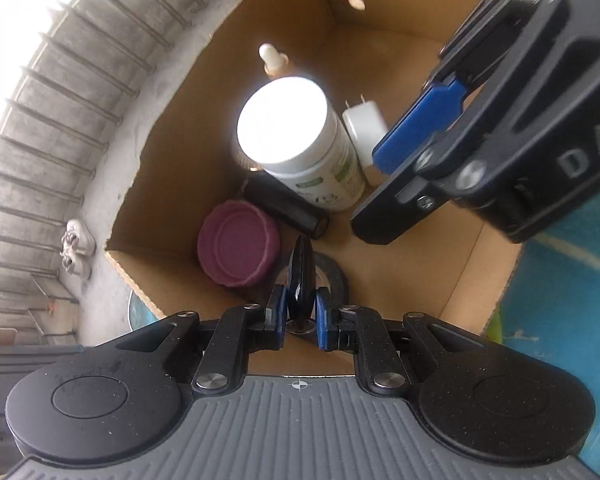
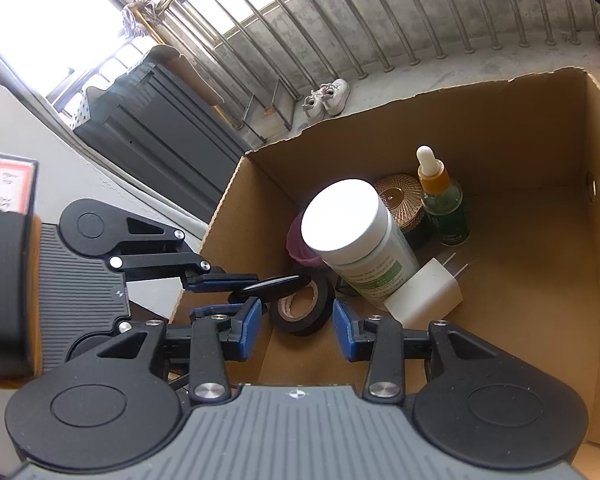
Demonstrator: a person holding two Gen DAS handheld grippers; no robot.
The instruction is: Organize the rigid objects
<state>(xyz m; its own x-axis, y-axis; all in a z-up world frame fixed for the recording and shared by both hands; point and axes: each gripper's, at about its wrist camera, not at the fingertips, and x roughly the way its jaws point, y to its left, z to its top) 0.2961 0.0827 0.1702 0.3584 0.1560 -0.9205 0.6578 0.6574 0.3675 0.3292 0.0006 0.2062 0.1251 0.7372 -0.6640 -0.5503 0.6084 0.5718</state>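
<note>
Left tool (image 1: 300, 316) pinches a black disc (image 1: 301, 276) above the tape roll (image 2: 300, 308).

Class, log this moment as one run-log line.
left hand-held gripper: shut on black flat object | right hand-held gripper: open | over cardboard box

Daylit, blown-out glare, fisheye warp

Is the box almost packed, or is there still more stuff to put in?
Mostly packed: the cardboard box already holds a white bottle, dropper bottle, charger plug, tape roll and purple lid. The left gripper holds a black oval piece above it, not yet dropped. The right gripper is open.
</note>
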